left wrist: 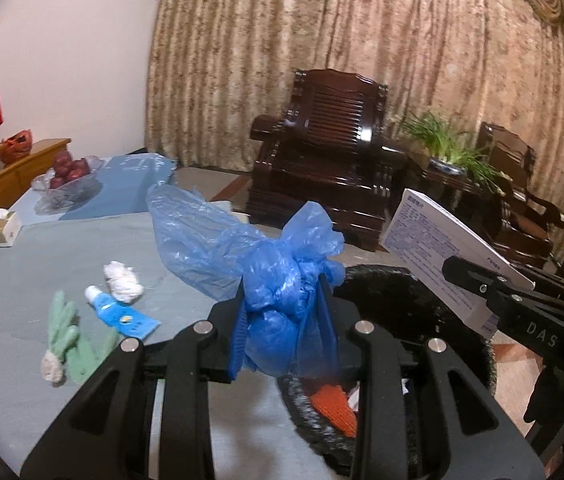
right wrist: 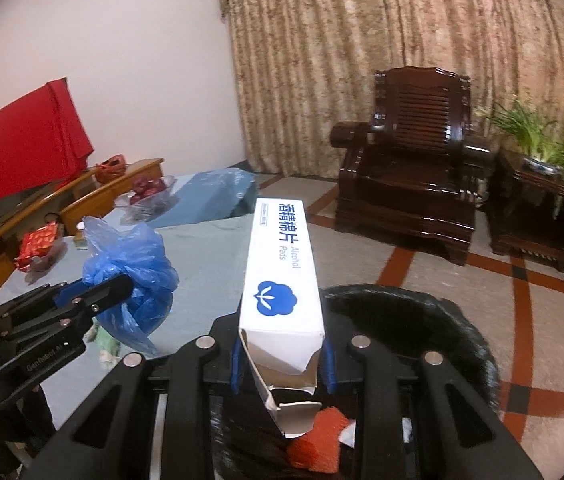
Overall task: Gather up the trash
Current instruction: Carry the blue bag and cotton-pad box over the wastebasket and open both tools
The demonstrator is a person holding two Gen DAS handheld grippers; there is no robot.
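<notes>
Left claw [left wrist: 282, 300] clamped one crumpled blue bag [left wrist: 278, 280]; right claw [right wrist: 282, 354] clamped one white box [right wrist: 282, 272], flap torn open, both over the black bin [right wrist: 421, 316]. I counted on the table [left wrist: 42, 256] one tube [left wrist: 122, 316], one tissue wad [left wrist: 122, 280].

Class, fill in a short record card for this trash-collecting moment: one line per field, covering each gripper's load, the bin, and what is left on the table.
Left gripper: shut on blue plastic bag
Right gripper: shut on alcohol pads box, open flap toward the camera
Bin: black, beside the table, below both grippers; something orange inside
Table: crumpled tissue, blue tube, green glove
Stage: both loads not yet dropped
</notes>
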